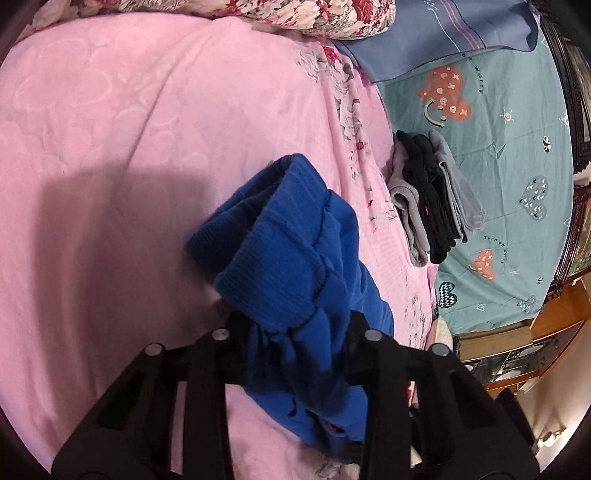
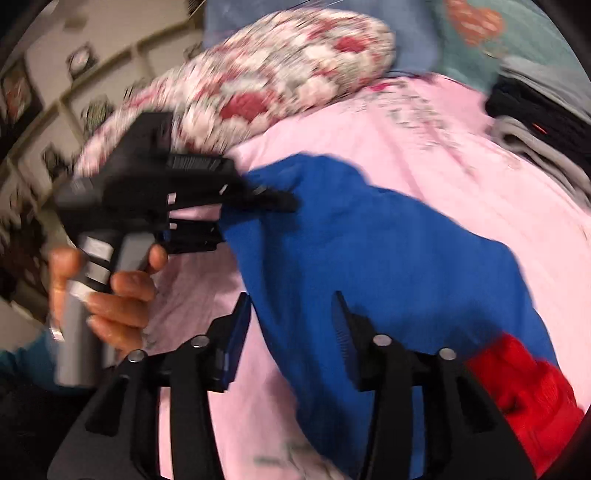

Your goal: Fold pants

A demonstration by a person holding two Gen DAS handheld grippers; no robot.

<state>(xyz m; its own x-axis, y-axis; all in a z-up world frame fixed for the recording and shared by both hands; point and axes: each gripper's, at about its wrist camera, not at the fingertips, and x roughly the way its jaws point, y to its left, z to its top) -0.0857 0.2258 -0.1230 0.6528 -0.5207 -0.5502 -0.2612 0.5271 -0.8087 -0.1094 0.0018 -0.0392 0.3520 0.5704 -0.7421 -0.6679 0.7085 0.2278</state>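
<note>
The blue pants [image 1: 295,258] hang bunched over the pink blanket [image 1: 129,147], ribbed end up. My left gripper [image 1: 299,328] is shut on that bunch, and the fabric fills the gap between its fingers. In the right wrist view the blue pants [image 2: 388,258] spread across the pink blanket [image 2: 480,177], with a red part [image 2: 524,398] at the lower right. My right gripper [image 2: 290,314] is open just above the pants' near edge, which runs between its fingers. The left gripper [image 2: 266,197], held by a hand [image 2: 122,295], clamps the far corner. This view is motion-blurred.
A folded stack of grey and black clothes [image 1: 432,199] lies at the blanket's right edge on a teal patterned sheet [image 1: 509,155]. A floral quilt [image 1: 314,14] and a blue pillow [image 1: 443,37] sit at the far end. Wooden furniture [image 1: 554,325] stands beyond the bed's right side.
</note>
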